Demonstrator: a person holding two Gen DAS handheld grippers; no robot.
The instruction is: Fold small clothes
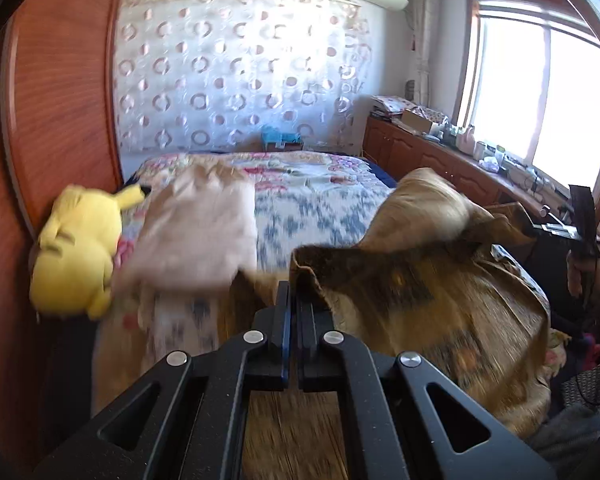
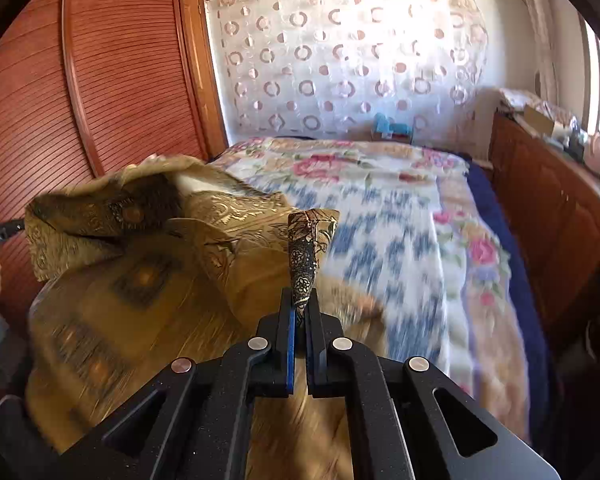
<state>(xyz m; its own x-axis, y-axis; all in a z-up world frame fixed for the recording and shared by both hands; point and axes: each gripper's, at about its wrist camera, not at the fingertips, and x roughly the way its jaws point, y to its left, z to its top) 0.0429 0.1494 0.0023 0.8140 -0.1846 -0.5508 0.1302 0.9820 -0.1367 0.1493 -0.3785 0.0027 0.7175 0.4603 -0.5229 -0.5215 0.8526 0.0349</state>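
Covering the bed [image 2: 400, 216] is a floral quilt, pink roses around a blue and white middle. Both tools are clamped shut on a gold patterned cloth [image 2: 148, 280]: the left tool [image 1: 294, 292] pinches its dark hem, the right tool [image 2: 300, 304] a folded corner, so it hangs lifted over the near end. A yellow plush [image 1: 76, 252] and pale folded garment [image 1: 200, 232] lie by the wooden wardrobe [image 2: 112, 76]. Behind hangs a ring-patterned curtain [image 1: 236, 72]; a window [image 1: 540, 92] lights low cabinets [image 1: 428, 156].
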